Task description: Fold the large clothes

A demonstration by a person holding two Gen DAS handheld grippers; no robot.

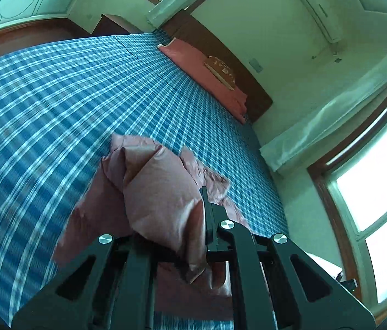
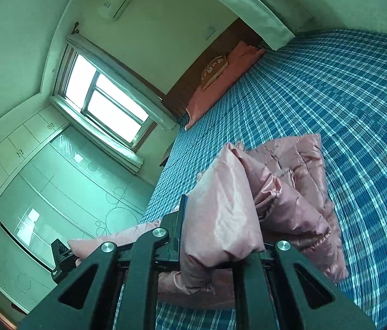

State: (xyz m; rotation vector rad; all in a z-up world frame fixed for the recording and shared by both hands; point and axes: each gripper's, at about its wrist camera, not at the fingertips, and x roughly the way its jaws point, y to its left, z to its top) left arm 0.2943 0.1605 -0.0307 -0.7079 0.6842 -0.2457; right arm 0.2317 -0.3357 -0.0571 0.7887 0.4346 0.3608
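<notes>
A large pink padded jacket (image 1: 160, 192) hangs bunched up above the blue checked bed sheet (image 1: 56, 96). My left gripper (image 1: 193, 214) is shut on a fold of it. Only one black finger (image 1: 205, 206) shows, and cloth covers the other. In the right wrist view the same jacket (image 2: 289, 192) drapes over my right gripper (image 2: 193, 220), which is shut on another fold. One finger (image 2: 182, 214) shows at the cloth's left edge. More of the jacket trails down to the sheet (image 2: 344, 96). The other gripper's black body (image 2: 60, 258) shows at lower left, with pink cloth beside it.
A pink pillow (image 1: 207, 74) with a patterned cushion (image 1: 220, 71) on it lies against the dark wooden headboard (image 1: 237, 63). Windows (image 2: 105, 101) and a pale wardrobe (image 2: 42, 192) stand beside the bed. An air conditioner (image 1: 317, 11) hangs on the wall.
</notes>
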